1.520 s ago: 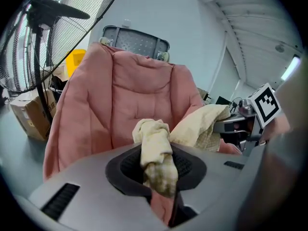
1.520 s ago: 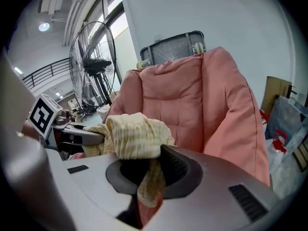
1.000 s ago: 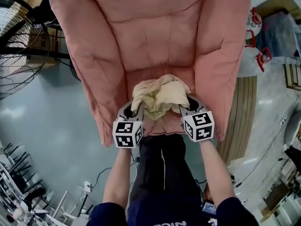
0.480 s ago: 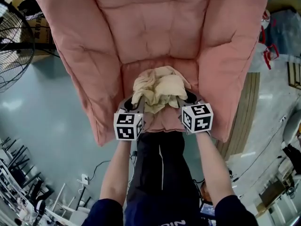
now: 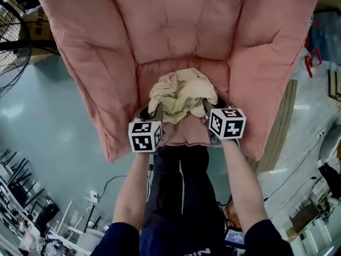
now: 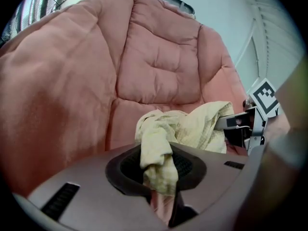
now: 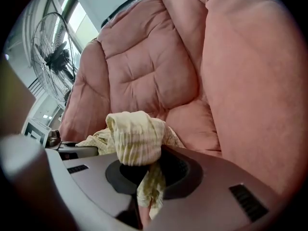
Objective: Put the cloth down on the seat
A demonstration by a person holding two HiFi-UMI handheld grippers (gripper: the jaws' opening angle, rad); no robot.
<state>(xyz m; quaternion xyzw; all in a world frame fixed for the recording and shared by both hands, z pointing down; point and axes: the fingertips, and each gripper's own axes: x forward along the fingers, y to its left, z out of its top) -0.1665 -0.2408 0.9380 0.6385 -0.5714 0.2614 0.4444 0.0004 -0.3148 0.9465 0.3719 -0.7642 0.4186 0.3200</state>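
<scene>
Pink quilted padding is filling most of the head view, where an armchair (image 5: 176,20) is spreading across the top and a pale yellow cloth (image 5: 182,94) is sitting bunched in the centre, over the front part of the seat (image 5: 214,74). The left gripper (image 5: 155,112) is clamping the bundle's lower left edge and the right gripper (image 5: 208,109) is clamping its lower right edge, each carrying a marker cube (image 5: 145,136) just below. Whether the cloth is touching the cushion cannot be told here. Bare forearms (image 5: 133,191) are reaching up from the bottom of the frame beside dark trousers (image 5: 181,191), a grey floor (image 5: 48,116) is showing at the left, and part of a fan (image 5: 11,41) is standing at the upper left.

In the left gripper view, the jaws are pinching a twisted fold of the cloth (image 6: 157,160) at lower centre, with the rest of it heaping up just behind. The right gripper (image 6: 238,126) is biting into the bundle at the right edge, against the pink backrest.

In the right gripper view, the jaws are squeezing a hanging strip of cloth (image 7: 150,184), a rolled lump of it bulging above them. The left gripper (image 7: 72,150) is showing at the left edge, and the fan (image 7: 55,57) is standing at the upper left beside the armchair.
</scene>
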